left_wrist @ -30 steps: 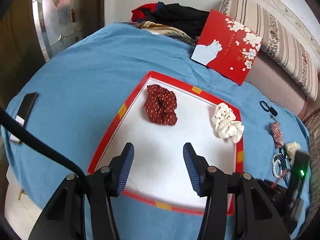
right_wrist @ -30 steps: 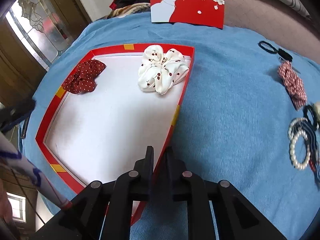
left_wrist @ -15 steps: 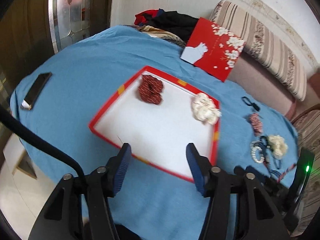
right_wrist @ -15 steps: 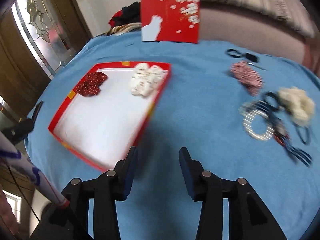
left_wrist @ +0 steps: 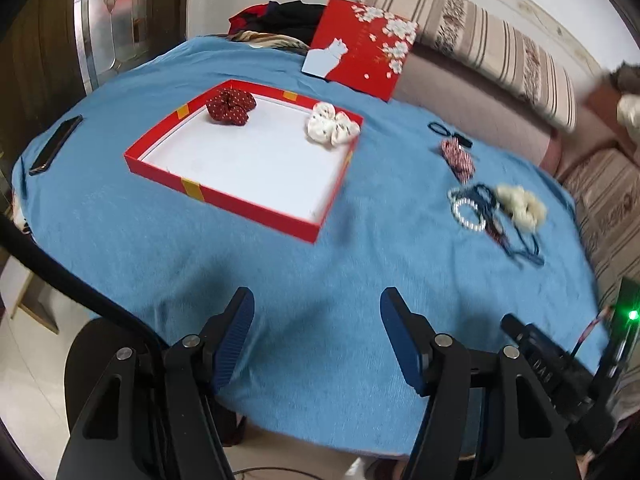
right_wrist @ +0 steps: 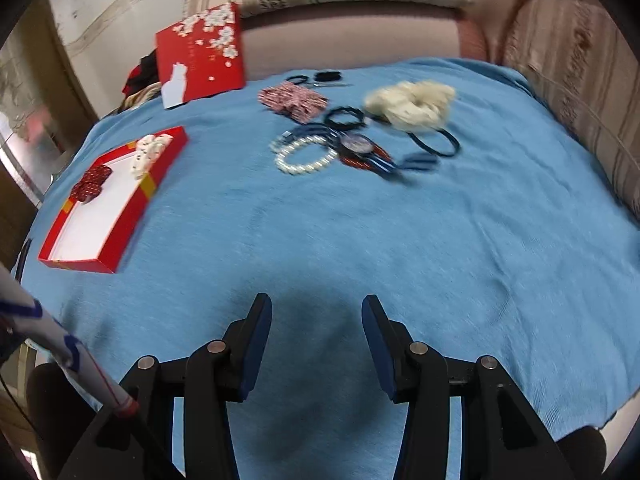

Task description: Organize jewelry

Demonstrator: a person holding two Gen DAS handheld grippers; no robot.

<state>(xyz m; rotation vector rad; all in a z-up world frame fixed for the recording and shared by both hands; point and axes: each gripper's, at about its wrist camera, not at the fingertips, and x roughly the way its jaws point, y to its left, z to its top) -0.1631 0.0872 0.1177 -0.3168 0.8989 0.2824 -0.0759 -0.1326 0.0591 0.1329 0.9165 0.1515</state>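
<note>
A red box tray (left_wrist: 256, 204) (right_wrist: 108, 236) lies on the blue cloth. It holds a dark red dotted scrunchie (left_wrist: 231, 106) (right_wrist: 91, 186) and a white scrunchie (left_wrist: 333, 128) (right_wrist: 150, 148). To its right lies a loose pile: a pearl bracelet (left_wrist: 468, 213) (right_wrist: 306, 157), a cream scrunchie (left_wrist: 520, 204) (right_wrist: 412, 105), a red-and-white scrunchie (left_wrist: 458, 155) (right_wrist: 292, 100) and dark hair ties (right_wrist: 434, 144). My left gripper (left_wrist: 317, 312) is open and empty, hovering near the table's front edge. My right gripper (right_wrist: 317, 316) is open and empty, well short of the pile.
A red lid with a white cat (left_wrist: 360, 48) (right_wrist: 200, 56) leans against the striped sofa (left_wrist: 480, 56) at the back. A dark phone (left_wrist: 56, 145) lies at the cloth's left edge. Clothes (left_wrist: 280, 20) are heaped at the back. A black device with a green light (left_wrist: 632, 314) shows at the right.
Both grippers pulled back from the tray and rose. The right gripper opened, let go of the tray's edge and swung right towards the loose pile.
</note>
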